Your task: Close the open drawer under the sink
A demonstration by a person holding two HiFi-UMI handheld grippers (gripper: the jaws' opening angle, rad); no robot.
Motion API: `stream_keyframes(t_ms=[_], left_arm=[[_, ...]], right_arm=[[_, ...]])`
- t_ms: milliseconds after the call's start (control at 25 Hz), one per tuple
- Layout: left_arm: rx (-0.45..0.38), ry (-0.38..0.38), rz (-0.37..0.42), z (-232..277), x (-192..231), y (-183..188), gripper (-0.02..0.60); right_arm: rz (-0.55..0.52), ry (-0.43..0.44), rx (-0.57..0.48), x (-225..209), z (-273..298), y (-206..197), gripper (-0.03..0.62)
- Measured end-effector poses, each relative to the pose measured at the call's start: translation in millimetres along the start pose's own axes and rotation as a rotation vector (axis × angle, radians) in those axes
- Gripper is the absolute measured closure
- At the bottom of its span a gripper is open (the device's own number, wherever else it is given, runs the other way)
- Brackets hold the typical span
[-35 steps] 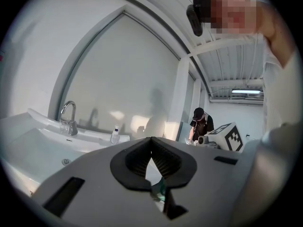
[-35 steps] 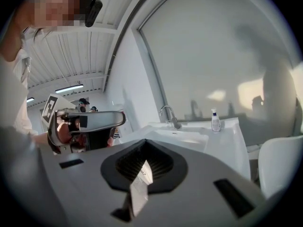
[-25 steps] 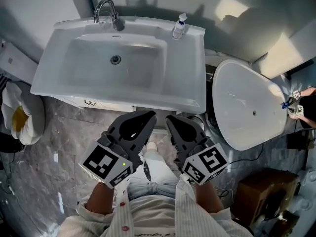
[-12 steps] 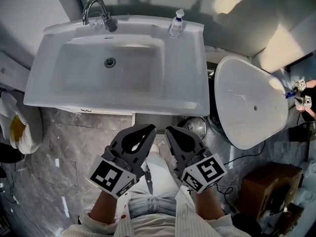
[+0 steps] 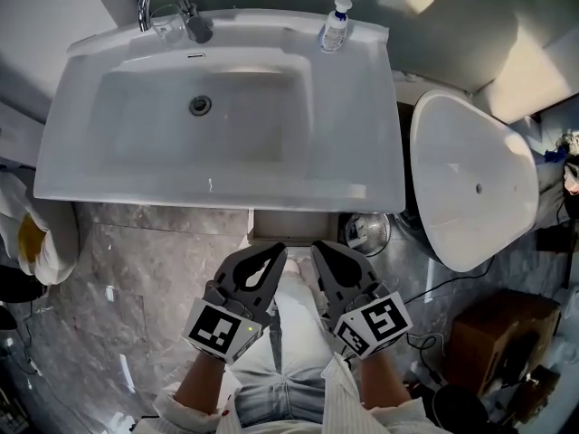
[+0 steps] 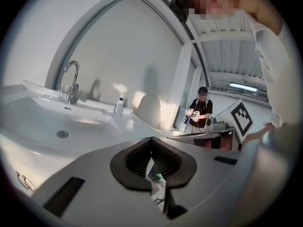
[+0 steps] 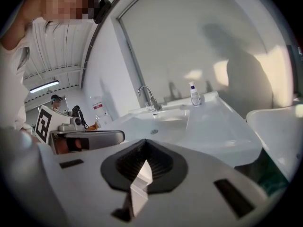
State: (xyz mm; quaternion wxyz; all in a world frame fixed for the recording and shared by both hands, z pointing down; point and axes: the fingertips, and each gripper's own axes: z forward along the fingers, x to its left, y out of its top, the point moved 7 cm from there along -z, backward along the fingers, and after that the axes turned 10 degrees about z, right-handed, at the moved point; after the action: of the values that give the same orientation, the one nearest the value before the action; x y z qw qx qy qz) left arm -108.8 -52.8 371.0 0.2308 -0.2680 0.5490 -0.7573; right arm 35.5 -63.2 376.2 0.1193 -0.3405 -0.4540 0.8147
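Observation:
The white sink fills the top of the head view, with a chrome tap at its back. Under its front rim a narrow beige strip of the drawer sticks out; the basin hides the rest. My left gripper and right gripper hang side by side just below that strip, apart from it, over the person's legs. Both are shut with nothing between the jaws. The left gripper looks across the sink. So does the right gripper, which sees the sink from the other side.
A soap bottle stands on the sink's back right corner. A white toilet is at the right, with a round metal bin beside the cabinet. A brown box and cables lie at the lower right. Another person stands far behind.
In the head view both grippers have dropped lower and sit further from the sink's front rim. They stayed shut. The sink now looks larger and more square-on.

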Motion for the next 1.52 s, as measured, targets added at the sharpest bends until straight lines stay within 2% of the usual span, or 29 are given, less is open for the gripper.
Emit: stream_keyframes(t_ms=[120, 360, 800, 1520], left_arm=[[-0.001, -0.021, -0.029, 1.0, -0.3, -22.7, 0.566], [0.050, -0.031, -0.033, 3.4, 3.0, -66.5, 0.566], [0.145, -0.090, 0.010, 10.2, -0.5, -144.1, 0.566], [0.312, -0.121, 0.029, 20.6, -0.6, -234.3, 0.566]], right_arm=[[0.005, -0.026, 0.004, -5.4, 3.8, -20.3, 0.585], [0.064, -0.081, 0.028, -19.6, 11.6, -67.2, 0.585], [0.069, -0.125, 0.103, -42.1, 18.4, -152.2, 0.585], [0.100, -0.181, 0.179, -77.8, 33.0, -233.7, 0.585]])
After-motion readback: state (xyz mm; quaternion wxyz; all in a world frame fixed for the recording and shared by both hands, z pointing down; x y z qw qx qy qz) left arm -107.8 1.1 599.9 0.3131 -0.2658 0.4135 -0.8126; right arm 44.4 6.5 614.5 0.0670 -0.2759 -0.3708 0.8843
